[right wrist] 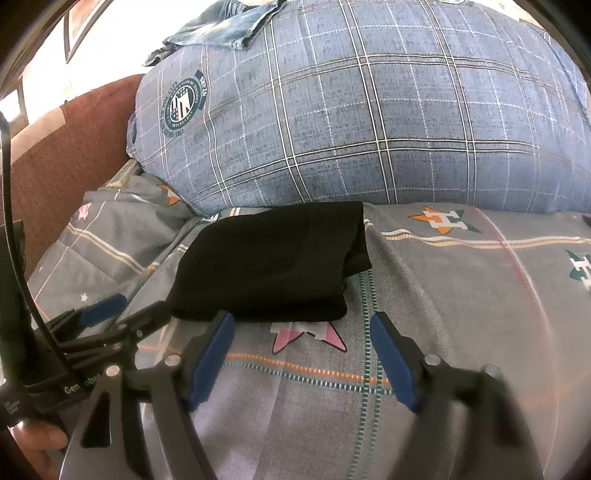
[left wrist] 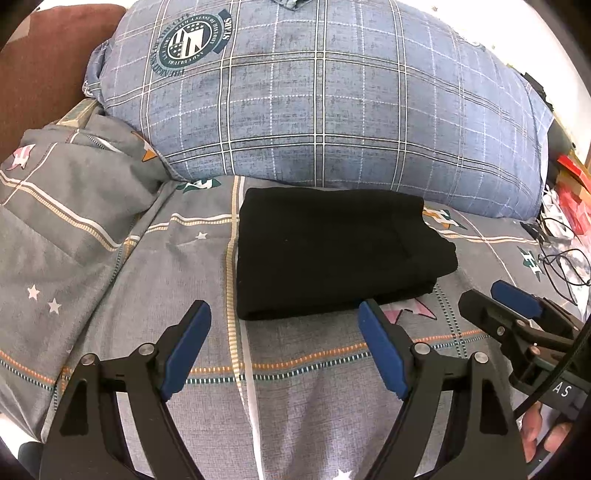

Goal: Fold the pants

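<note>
The black pants (left wrist: 332,251) lie folded into a compact rectangle on the grey patterned bedsheet (left wrist: 295,387), just in front of a big blue plaid pillow. They also show in the right wrist view (right wrist: 273,266). My left gripper (left wrist: 284,314) is open and empty, hovering just short of the near edge of the pants. My right gripper (right wrist: 301,325) is open and empty, also just short of the near edge. Each gripper shows in the other's view, the right one (left wrist: 491,299) at the right and the left one (right wrist: 122,310) at the left.
The blue plaid pillow (left wrist: 332,96) fills the back. A rumpled grey quilt (left wrist: 66,206) lies at left beside a red-brown headboard (left wrist: 40,66). Cables and red clutter (left wrist: 565,206) sit at the right edge. Denim cloth (right wrist: 221,26) rests on top of the pillow.
</note>
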